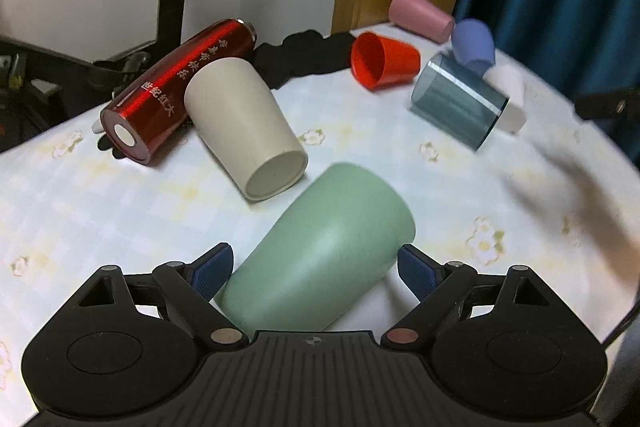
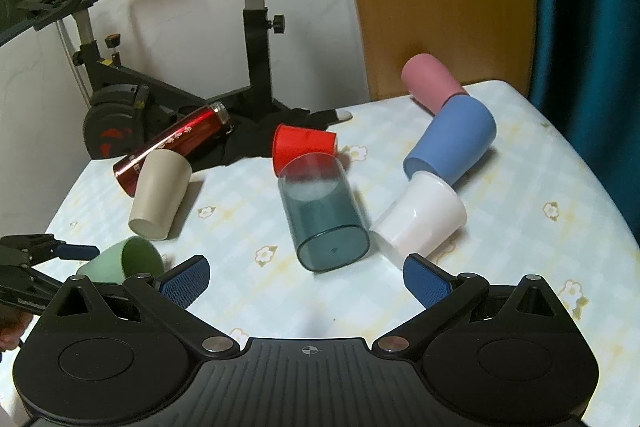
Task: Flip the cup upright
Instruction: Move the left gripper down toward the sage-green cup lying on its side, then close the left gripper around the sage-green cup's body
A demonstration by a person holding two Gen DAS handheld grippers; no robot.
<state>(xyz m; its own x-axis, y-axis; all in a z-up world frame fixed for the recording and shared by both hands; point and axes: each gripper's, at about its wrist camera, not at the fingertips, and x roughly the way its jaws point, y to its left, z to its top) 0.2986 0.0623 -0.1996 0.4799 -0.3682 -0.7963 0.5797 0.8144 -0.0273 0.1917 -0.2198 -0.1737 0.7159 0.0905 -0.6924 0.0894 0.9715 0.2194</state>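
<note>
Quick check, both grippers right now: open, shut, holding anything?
Left gripper: open, straddling the green cup, not clamped.
Right gripper: open, holding nothing.

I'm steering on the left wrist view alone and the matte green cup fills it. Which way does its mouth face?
Observer: In the right wrist view the matte green cup lies on its side, its open mouth turned toward the right gripper, away from your camera.
Operator: Are my fingers around it?
Observer: Yes, one blue pad of the left gripper shows beside the cup's wall in the right view; contact can't be judged.
Operator: Is the right gripper holding anything?
Observer: No, it is open over the bare flowered tablecloth, short of the clear teal plastic tumbler.
Operator: What's past that tumbler?
Observer: A white plastic cup lies beside it, mouth toward the camera.
</note>
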